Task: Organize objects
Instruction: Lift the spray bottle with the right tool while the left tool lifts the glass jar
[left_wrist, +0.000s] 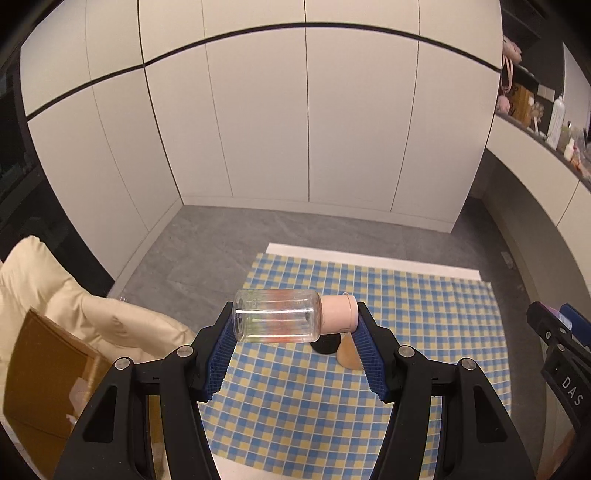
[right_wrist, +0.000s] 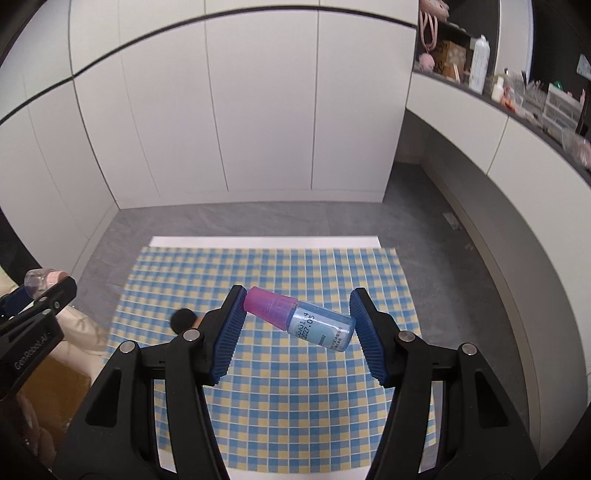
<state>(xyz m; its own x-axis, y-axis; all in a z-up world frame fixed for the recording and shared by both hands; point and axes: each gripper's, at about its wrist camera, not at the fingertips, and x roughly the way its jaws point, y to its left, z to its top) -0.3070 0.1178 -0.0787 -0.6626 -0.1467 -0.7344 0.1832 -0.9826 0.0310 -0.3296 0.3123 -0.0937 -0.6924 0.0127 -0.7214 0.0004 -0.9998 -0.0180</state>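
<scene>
Left wrist view: your left gripper (left_wrist: 297, 323) pinches a clear bottle (left_wrist: 277, 316) lengthwise, one pad on its base and the other on its pink cap (left_wrist: 340, 314), so it lies crosswise well above the checked cloth (left_wrist: 424, 332). Gripping it by the ends probably stops the round body from rolling out. The bottle looks nearly empty, with only a thin clear film along its lower wall. Below it on the cloth rest a black round thing (left_wrist: 325, 345) and a tan piece (left_wrist: 349, 354) touching it; what they are is unclear. In the right wrist view, your right gripper (right_wrist: 297, 321) clamps a small blue vial (right_wrist: 325, 326) end to end, pink cap (right_wrist: 269, 306) to the left and tilted; its contents are hidden by the label. At near left a brown box (left_wrist: 48, 376) sits beside cream fabric (left_wrist: 55, 288), perhaps the destination.
</scene>
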